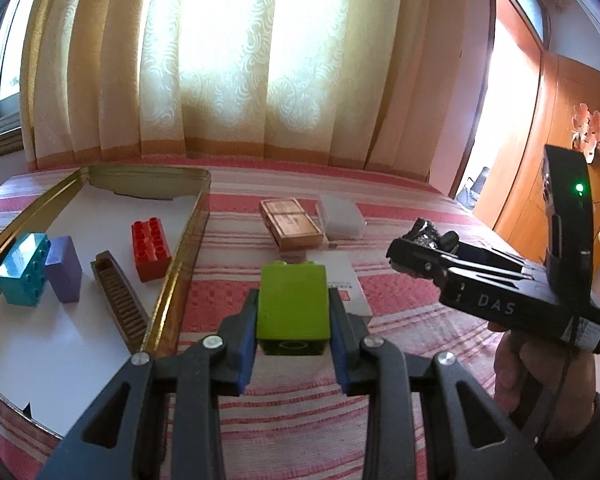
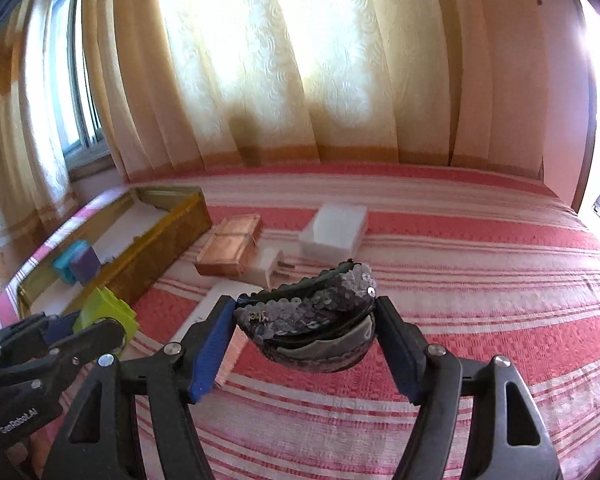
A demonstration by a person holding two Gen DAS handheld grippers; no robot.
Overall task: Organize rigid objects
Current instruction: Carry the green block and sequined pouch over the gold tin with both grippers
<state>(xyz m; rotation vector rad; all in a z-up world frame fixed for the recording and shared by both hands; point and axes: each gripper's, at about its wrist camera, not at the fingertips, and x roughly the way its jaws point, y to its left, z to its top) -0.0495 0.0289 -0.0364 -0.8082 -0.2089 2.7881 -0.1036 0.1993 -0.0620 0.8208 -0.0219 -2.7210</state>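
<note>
My left gripper [image 1: 294, 322] is shut on a lime green toy brick [image 1: 292, 300] and holds it above the striped bedspread, just right of the gold-rimmed tray [image 1: 180, 264]. The tray holds a teal brick [image 1: 22, 268], a purple block [image 1: 64, 274], a red brick [image 1: 150, 248] and a brown ribbed bar [image 1: 120, 300]. My right gripper [image 2: 306, 332] is shut on a dark sequined hair clip [image 2: 312, 316], lifted off the bed. It shows in the left wrist view as the right gripper [image 1: 424, 250], held in a hand. The green brick [image 2: 104, 308] shows at the lower left of the right wrist view.
On the pink striped bed lie a copper-coloured box [image 2: 230, 246], a white plug adapter [image 2: 270, 266], a translucent white box [image 2: 334, 232] and a flat white box [image 1: 340, 280]. Curtains hang behind the bed. A wooden door [image 1: 540, 160] stands at the right.
</note>
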